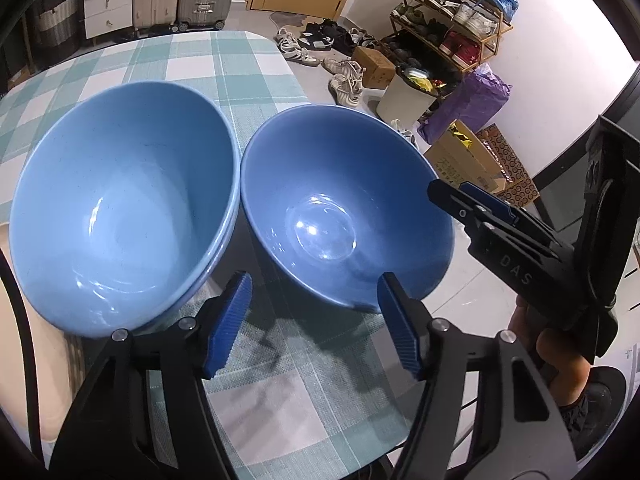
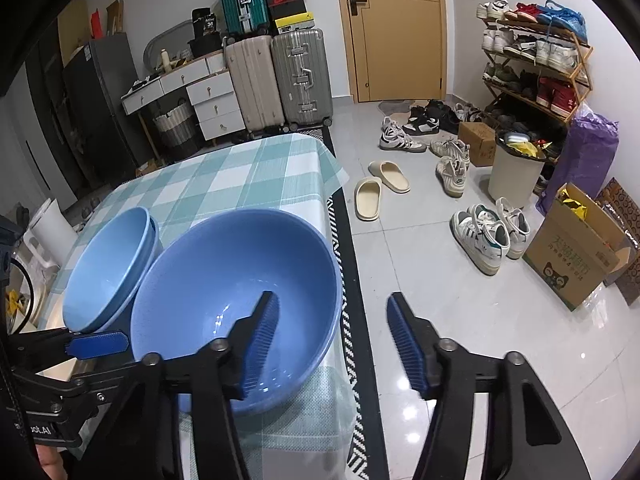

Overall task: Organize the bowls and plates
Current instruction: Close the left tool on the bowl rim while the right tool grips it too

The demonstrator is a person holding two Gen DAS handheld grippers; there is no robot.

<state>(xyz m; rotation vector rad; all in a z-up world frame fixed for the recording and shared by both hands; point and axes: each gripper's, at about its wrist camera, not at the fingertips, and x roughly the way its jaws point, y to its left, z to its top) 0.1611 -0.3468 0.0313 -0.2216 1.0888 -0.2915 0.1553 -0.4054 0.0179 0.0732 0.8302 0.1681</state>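
Bowls sit side by side on the checked tablecloth (image 1: 224,64), rims almost touching. The darker blue bowl (image 1: 344,204) lies just ahead of the left gripper (image 1: 314,320), its near rim between the two fingertips but slightly beyond them, so the pads touch nothing; the jaws stand partly apart and empty. To the left of those fingers is the lighter blue stack (image 1: 120,204): a doubled rim line suggests two bowls nested, which is probably why it looks taller and tilts.

In the right wrist view the darker bowl (image 2: 236,292) rests near the table's edge. The right gripper (image 2: 332,336) straddles its right-hand wall: one finger hangs inside the bowl, the other outside over the floor. The jaws are half apart and the pads do not appear to press the wall, so it is released, not grasping. That straddle reads as a rim pinch being set up, likely to lift this bowl onto the stack (image 2: 108,268) beyond the left finger.

Readable writing: "DAS" on the right gripper's body (image 1: 516,272) seen from the left camera; "ot.AI", partly cut off, on the left gripper's body (image 2: 40,430). A cardboard box (image 2: 568,264) far right of the fingers carries a cat-face logo and characters too small to read.
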